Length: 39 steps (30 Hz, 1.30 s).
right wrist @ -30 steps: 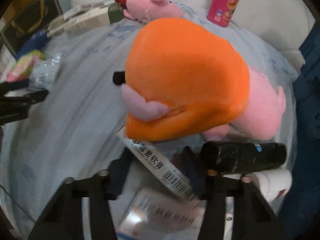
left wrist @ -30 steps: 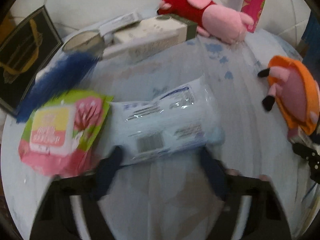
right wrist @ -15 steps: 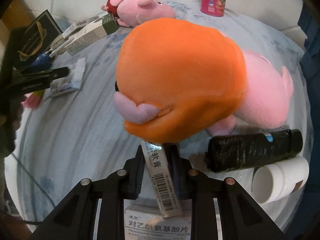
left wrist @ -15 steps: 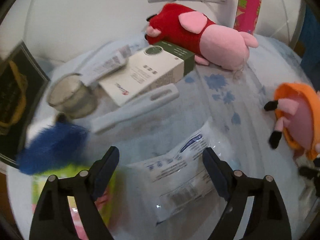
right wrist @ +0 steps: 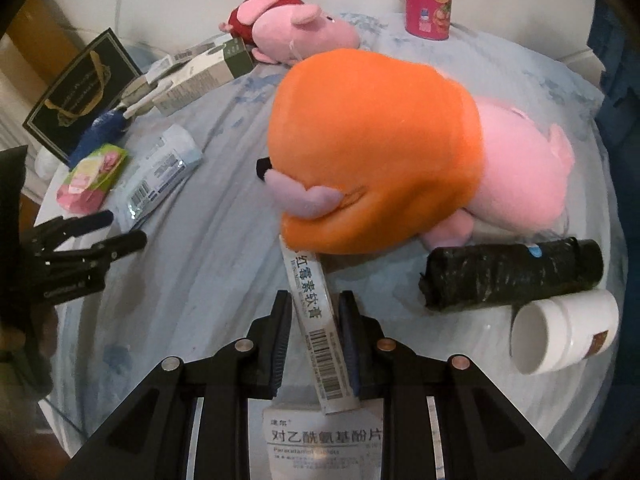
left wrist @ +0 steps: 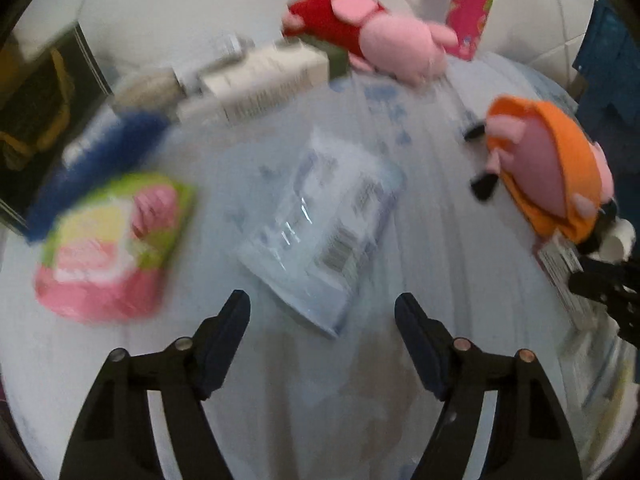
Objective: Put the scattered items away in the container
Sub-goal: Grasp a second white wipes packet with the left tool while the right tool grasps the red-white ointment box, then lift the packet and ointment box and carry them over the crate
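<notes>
orange plush (right wrist: 380, 148): biggest thing on the bed by far, sitting right on the far end of the box the right claw has. If that box gets yanked straight up, I'd bet the plush rolls or drags along with it.
wipes pack (left wrist: 320, 224): flat blue-white pouch, just ahead of the left gripper (left wrist: 322, 312). Long axis runs near-right to far-left in the right wrist view, barcode end nearer. It's slick film and floppy, so a pinch at one edge could let it slide out or fold.
black roll (right wrist: 512, 272): lying crosswise, right of the right gripper (right wrist: 316, 340), white jar (right wrist: 564, 332) touching it. A sloppy swing right could knock both.
ointment box (right wrist: 316, 320): long thin carton, long axis pointing away from the camera, leaning a bit left at the far end. Near end overlaps a paracetamol box (right wrist: 324, 444).
right claw: narrow, pads pressed on both sides of the ointment box.
left claw: wide, nothing in it, hanging over the sheet.
container: honestly can't tell which thing it is.
</notes>
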Available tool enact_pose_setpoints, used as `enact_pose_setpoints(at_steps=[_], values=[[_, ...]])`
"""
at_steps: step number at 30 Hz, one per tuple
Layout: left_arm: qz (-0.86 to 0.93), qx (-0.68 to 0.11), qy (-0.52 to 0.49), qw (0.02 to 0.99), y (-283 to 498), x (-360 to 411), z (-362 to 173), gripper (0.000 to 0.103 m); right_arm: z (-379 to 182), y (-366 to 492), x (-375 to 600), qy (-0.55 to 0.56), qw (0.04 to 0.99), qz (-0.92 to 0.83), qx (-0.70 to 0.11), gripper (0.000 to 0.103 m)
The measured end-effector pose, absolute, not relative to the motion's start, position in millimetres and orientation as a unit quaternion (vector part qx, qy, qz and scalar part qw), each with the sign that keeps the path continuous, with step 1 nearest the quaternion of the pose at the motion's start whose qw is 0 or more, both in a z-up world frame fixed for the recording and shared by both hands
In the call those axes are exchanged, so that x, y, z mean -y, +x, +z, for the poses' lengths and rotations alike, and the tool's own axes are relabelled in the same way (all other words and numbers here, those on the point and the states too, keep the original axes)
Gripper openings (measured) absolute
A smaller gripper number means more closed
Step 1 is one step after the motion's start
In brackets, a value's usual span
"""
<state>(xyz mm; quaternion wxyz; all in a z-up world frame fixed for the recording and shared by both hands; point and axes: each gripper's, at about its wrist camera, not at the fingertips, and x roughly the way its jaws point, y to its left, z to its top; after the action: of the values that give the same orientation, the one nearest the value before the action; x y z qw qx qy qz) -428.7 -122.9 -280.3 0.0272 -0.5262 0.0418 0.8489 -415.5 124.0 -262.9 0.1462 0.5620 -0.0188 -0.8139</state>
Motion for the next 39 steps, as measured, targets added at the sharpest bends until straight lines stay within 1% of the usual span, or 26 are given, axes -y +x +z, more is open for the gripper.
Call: enact_pose_setpoints(at_steps=[5,6,7,10,11,12,13,14,16,20,25,39], values=[[0.845,-0.076,-0.528,0.029,-455,119,-289,0.076,-265,-419,-122,0.563,0.146,-0.813,0.011,0.024],[0.844,-0.081,-0.529,0.035,-459,120,-290,0.077,-267,-420,-120,0.565,0.145,-0.812,0.007,0.024],[0.842,-0.083,-0.531,0.043,-463,119,-293,0.08,-269,-422,-118,0.566,0.145,-0.811,0.003,0.024],[0.846,-0.085,-0.523,0.055,-463,112,-297,0.08,-279,-427,-116,0.571,0.142,-0.809,0.0,0.025],[0.848,-0.084,-0.521,0.06,-462,111,-297,0.078,-280,-427,-114,0.571,0.141,-0.809,-0.001,0.025],[0.849,-0.081,-0.518,0.066,-461,109,-296,0.065,-281,-426,-113,0.57,0.141,-0.809,-0.002,0.025],[0.85,-0.081,-0.516,0.065,-459,107,-296,0.061,-281,-426,-111,0.569,0.141,-0.81,-0.003,0.022],[0.852,-0.081,-0.514,0.06,-457,106,-295,0.059,-282,-426,-109,0.569,0.141,-0.81,-0.004,0.021],[0.854,-0.078,-0.512,0.054,-451,103,-292,0.053,-283,-425,-106,0.567,0.14,-0.811,-0.006,0.02],[0.853,-0.062,-0.515,0.051,-434,104,-286,0.051,-280,-421,-100,0.561,0.143,-0.815,-0.007,0.018],[0.859,-0.046,-0.508,0.045,-410,102,-271,0.05,-251,-403,-95,0.536,0.152,-0.83,-0.008,0.018],[0.902,-0.011,-0.429,0.041,-310,106,-156,0.05,-143,-333,-85,0.447,0.17,-0.878,-0.018,0.018]])
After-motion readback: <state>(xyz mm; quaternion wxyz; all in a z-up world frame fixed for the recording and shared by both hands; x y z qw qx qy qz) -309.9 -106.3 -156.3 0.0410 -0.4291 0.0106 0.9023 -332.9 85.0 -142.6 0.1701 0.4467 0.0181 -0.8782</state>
